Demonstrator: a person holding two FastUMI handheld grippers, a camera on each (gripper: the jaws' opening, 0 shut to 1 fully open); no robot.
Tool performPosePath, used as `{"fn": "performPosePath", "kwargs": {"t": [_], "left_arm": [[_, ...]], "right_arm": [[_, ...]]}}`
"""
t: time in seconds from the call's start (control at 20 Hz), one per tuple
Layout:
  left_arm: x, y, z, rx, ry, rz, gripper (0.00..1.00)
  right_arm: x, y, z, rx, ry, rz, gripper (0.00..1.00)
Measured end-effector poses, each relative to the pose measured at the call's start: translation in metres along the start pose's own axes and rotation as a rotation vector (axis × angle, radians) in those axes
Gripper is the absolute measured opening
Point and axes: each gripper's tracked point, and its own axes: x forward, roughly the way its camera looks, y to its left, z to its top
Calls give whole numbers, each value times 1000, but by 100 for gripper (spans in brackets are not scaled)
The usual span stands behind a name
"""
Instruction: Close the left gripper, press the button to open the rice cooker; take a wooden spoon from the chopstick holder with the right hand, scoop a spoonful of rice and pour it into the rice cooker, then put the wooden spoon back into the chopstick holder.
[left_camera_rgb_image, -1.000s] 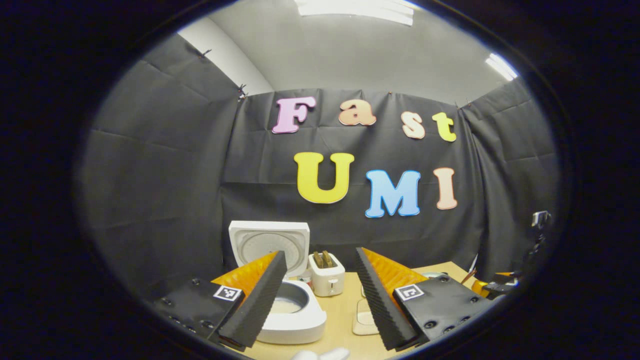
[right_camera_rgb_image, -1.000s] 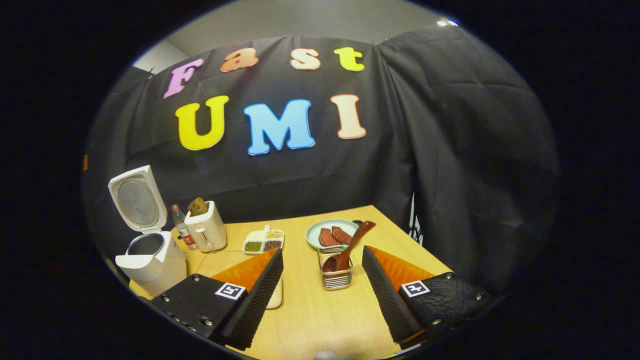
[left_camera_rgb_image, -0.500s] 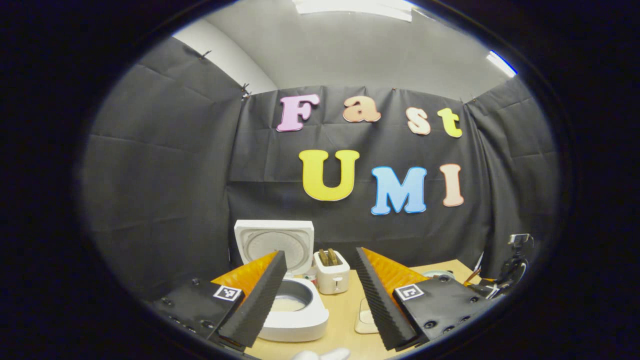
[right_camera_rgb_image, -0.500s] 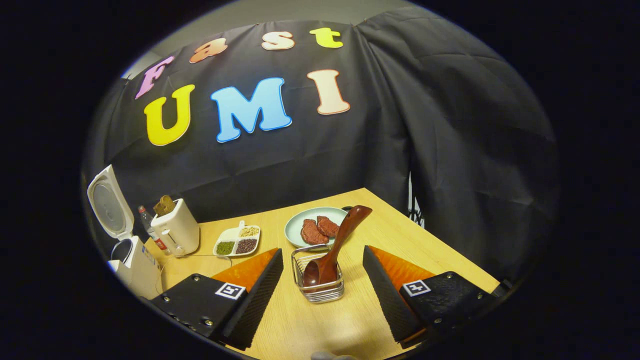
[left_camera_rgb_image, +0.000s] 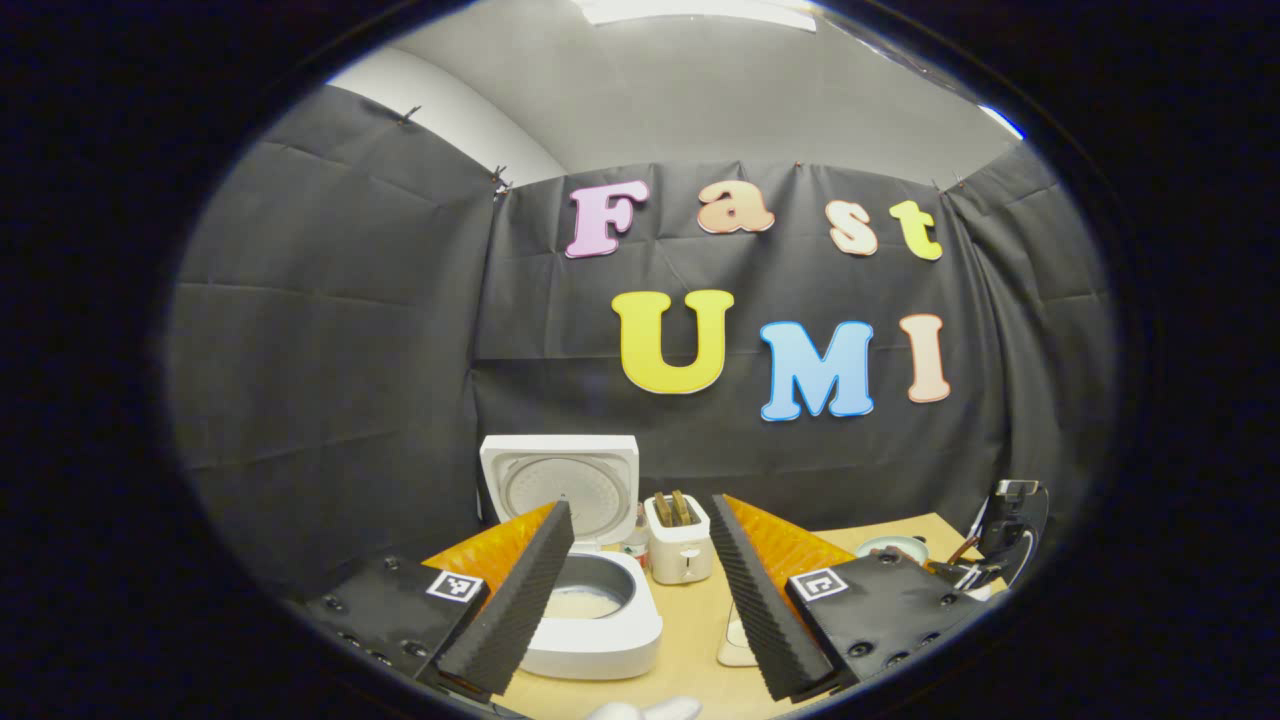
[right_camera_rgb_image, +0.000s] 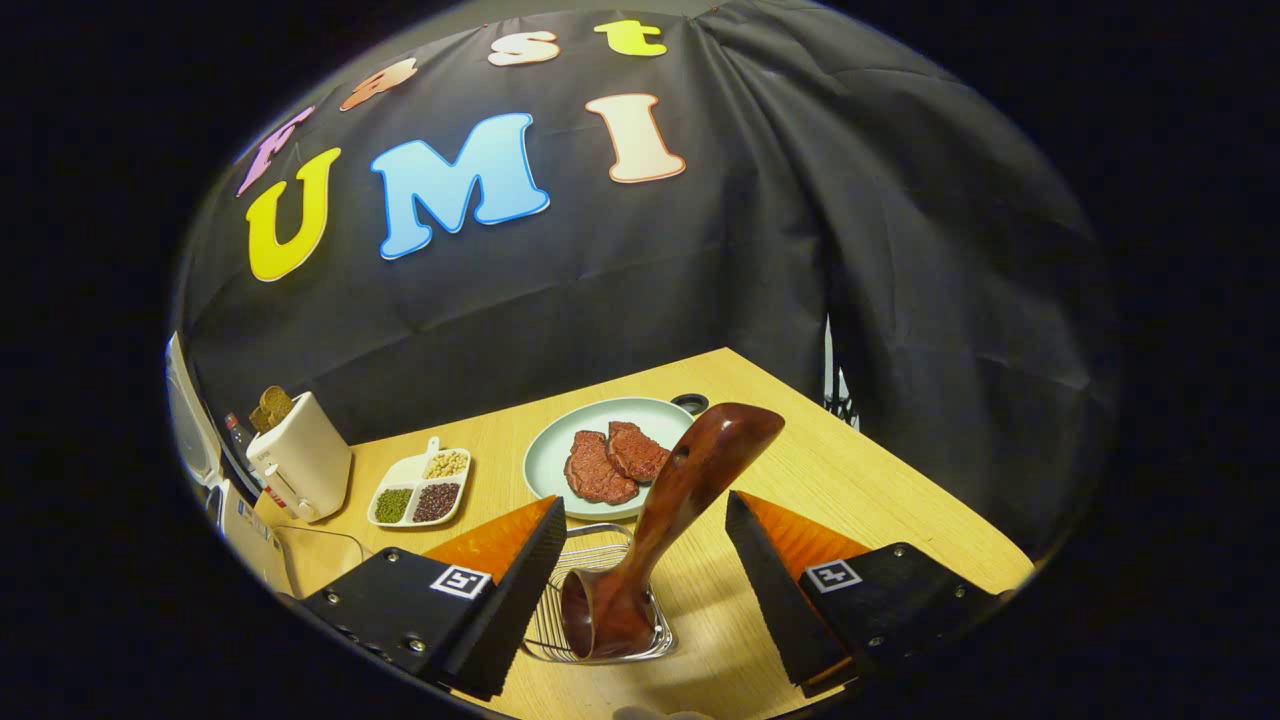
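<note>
While both grippers (left_camera_rgb_image: 640, 590) (right_camera_rgb_image: 645, 580) gape, the wooden spoon (right_camera_rgb_image: 668, 520) stands between the right one's fingers, untouched.

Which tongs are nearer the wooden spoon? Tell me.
Right. The right tongs are open and straddle the wooden spoon standing in the chopstick holder. The left tongs are open over by the rice cooker, far across the table.
</note>
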Motion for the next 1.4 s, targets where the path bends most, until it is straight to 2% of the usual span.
{"fn": "performPosePath", "kwargs": {"t": [0.1, 0.15, 0.35, 0.45, 0.5, 0.6, 0.85, 0.9, 0.95, 1.0, 1.1, 1.2, 1.25, 1.3, 1.4], "left_arm": [[5, -2, -2, -1, 11, 11, 95], [7, -3, -3, 2, 18, 16, 93], [12, -7, -8, -3, 34, 18, 93], [14, -8, -6, 4, 30, 23, 93], [16, -7, -5, 6, 27, 23, 93], [17, -7, -3, 12, 25, 22, 93], [19, -3, -7, 13, 24, 16, 93], [18, -2, -7, 11, 24, 16, 93], [19, 2, -8, 11, 26, 18, 93], [19, 5, -10, 9, 26, 17, 95], [20, 13, -10, 0, 23, 20, 98], [19, 22, -10, -8, 17, 21, 93], [19, 28, -10, -11, 17, 26, 93], [19, 32, -12, -18, 15, 23, 93], [19, 45, -16, -19, 13, 31, 94]], "right_arm": [[10, -2, 5, 2, -12, -5, 98], [15, -4, 5, 7, -8, -4, 98], [22, 7, 4, 41, 15, 69, 96], [24, 0, 4, 66, 30, 53, 54], [22, 3, 7, 74, 31, 66, 24], [20, 8, 5, 70, 30, 73, 17], [14, 15, 8, 31, 27, 90, 16], [12, 16, 12, 27, 19, 88, 20], [7, 19, 16, 14, 9, 88, 16], [4, 23, 22, -2, -5, 92, 20], [-8, 32, 36, -37, -28, 101, 20], [-23, 45, 58, -66, -66, 111, 20], [-30, 54, 69, -83, -84, 119, 20], [-38, 64, 80, -92, -104, 134, 16], [-58, 89, 99, -110, -125, 165, 16]]}}
